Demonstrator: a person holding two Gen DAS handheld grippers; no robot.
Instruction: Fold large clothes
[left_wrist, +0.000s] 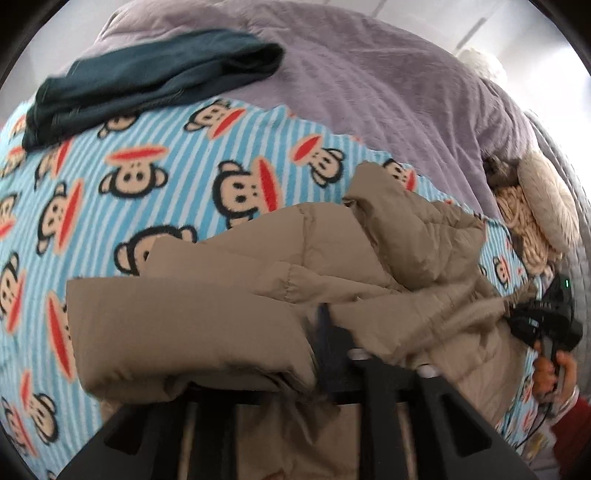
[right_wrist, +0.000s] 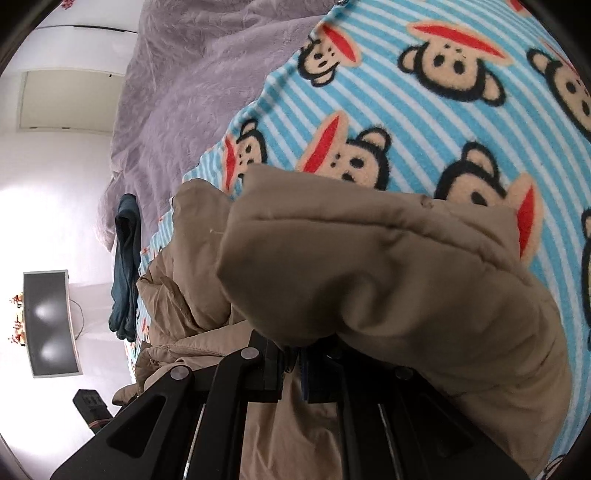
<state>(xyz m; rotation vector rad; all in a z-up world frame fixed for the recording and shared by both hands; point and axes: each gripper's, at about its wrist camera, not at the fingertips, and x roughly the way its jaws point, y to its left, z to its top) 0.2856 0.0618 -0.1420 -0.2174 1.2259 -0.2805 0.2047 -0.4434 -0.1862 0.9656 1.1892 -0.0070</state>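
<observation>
- A tan quilted puffer jacket (left_wrist: 280, 295) lies bunched on the bed, filling the lower middle of the left wrist view and the centre and lower right of the right wrist view (right_wrist: 388, 280).
- Under it spreads a blue-and-white striped fleece blanket printed with monkey faces (left_wrist: 140, 173), seen across the left half of the left wrist view and the upper right of the right wrist view (right_wrist: 424, 110).
- The left tongs (left_wrist: 332, 343) sit at the lower centre of their view, clenched on a thick fold of the jacket; fabric drapes over the black fingers and hides most of them.
- The right tongs (right_wrist: 291, 365) sit at the lower centre of their own view, closed on a padded edge of the same jacket, which bulges over them.
- In the left wrist view the right tongs appear at the right edge (left_wrist: 546, 317), at the jacket's far end, with the person's right hand (left_wrist: 554, 373) on the grip.
- A folded dark teal garment (left_wrist: 147, 85) rests in the upper left of the left wrist view, well apart from the jacket, partly on the blanket and partly on a mauve plush bedspread (left_wrist: 369, 81).
- A cream fluffy cushion (left_wrist: 546, 199) lies at the right edge, beside the bedspread.
- A grey flat screen (right_wrist: 50, 321) stands at the left edge of the right wrist view.
</observation>
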